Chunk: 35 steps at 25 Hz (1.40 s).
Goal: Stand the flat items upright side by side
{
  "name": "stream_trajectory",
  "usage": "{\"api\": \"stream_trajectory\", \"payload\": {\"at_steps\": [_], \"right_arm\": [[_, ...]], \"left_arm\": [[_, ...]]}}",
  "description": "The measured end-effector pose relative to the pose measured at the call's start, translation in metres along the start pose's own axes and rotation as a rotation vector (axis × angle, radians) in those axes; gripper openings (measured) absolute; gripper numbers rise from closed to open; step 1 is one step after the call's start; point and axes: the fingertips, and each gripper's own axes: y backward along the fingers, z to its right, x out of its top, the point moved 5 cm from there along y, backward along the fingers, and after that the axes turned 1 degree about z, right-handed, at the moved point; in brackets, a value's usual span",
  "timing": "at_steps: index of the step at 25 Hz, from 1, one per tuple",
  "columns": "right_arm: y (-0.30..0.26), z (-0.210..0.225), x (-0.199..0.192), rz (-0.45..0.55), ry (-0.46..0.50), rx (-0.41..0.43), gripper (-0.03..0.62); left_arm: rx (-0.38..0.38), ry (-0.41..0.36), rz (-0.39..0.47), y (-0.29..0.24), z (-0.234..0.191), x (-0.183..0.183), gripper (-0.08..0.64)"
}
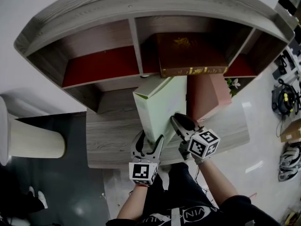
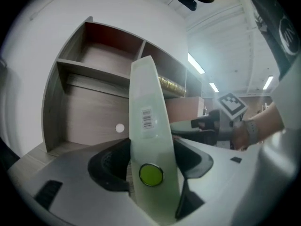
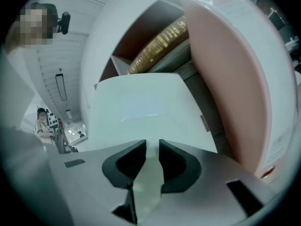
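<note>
A pale green box file (image 1: pixel 162 100) stands tilted on the wooden surface in front of the shelf. My left gripper (image 1: pixel 150 139) is shut on its narrow spine, near the round green finger hole (image 2: pixel 151 174). My right gripper (image 1: pixel 180 122) rests at the file's lower right face (image 3: pixel 141 112). Its jaws stand a narrow gap apart, and nothing is clearly pinched between them. A pink box file (image 1: pixel 207 95) stands upright just right of the green one. A brown book with gold lettering (image 1: pixel 188 53) lies flat in the shelf's middle compartment.
The curved wooden shelf unit (image 1: pixel 117 13) has red-backed compartments; the left one holds nothing. A white ribbed bin (image 1: pixel 33 138) stands on the floor at left. Equipment and cables (image 1: pixel 287 98) lie on the floor at right. A small flower (image 1: pixel 233 84) sits behind the pink file.
</note>
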Motion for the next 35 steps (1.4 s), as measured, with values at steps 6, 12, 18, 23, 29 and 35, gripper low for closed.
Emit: {"api": "stream_trajectory", "payload": {"at_steps": [6,12,18,23,29,35], "right_arm": [[0.029,-0.027,0.010,0.056,-0.086,0.203,0.300],[0.026,-0.048,0.010,-0.006,0.091,0.188,0.454],[0.019,-0.044,0.008,-0.053,0.151,0.160,0.463],[0.019,-0.032,0.002,-0.079,0.196,0.100,0.454],[0.043,-0.008,-0.004,-0.099,0.185,0.072,0.385],[0.069,0.010,-0.006,-0.045,0.090,0.020,0.282]], "left_arm": [[0.020,-0.100,-0.065,-0.015,0.022,-0.012,0.279],[0.082,-0.142,-0.105,-0.029,0.033,-0.020,0.276],[0.103,-0.191,-0.129,-0.035,0.041,-0.028,0.279],[0.060,-0.242,-0.190,-0.038,0.054,-0.044,0.285],[-0.144,-0.281,-0.230,-0.046,0.071,-0.056,0.259],[-0.256,-0.320,-0.251,-0.063,0.080,-0.057,0.190]]}}
